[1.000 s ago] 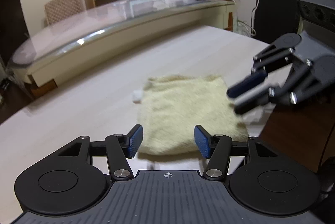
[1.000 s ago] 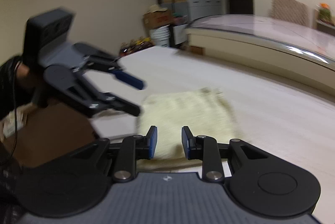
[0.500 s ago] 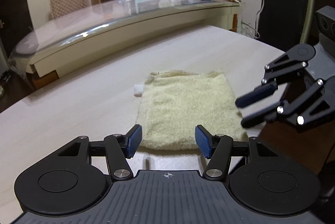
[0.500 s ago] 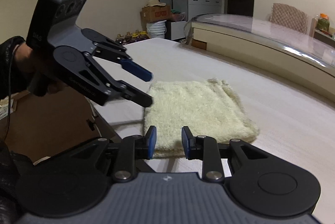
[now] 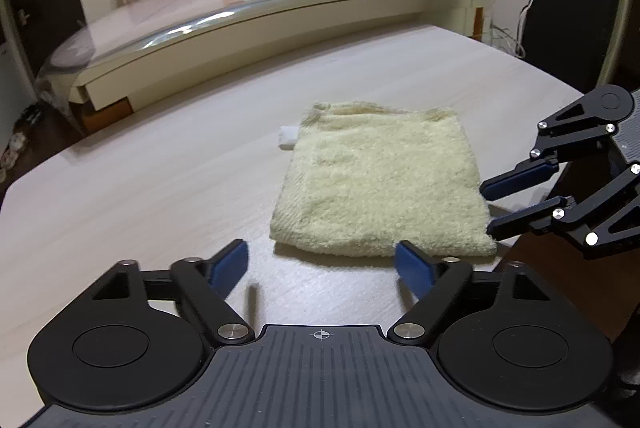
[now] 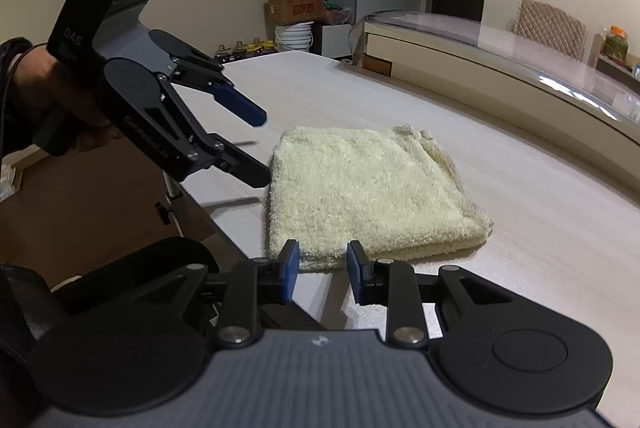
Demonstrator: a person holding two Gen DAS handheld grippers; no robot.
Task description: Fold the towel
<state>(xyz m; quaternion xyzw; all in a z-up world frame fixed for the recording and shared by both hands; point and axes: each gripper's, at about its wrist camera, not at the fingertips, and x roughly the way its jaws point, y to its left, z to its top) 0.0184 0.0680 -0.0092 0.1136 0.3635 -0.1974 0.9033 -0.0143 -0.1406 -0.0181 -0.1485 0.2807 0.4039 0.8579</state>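
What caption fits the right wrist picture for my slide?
Folded towel on the table, both grippers open beside it.

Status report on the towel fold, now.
Both hand-held grippers, left and right, open, empty. Towel lies folded on table. Nothing in the way.

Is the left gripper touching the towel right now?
Apart. In the left wrist view, bare table shows between the open left gripper and the towel's near edge.

text: "DAS" on housing of left claw (image 6: 262,150) | side-link lettering on same claw: too blurred to read | cardboard box print: unreadable
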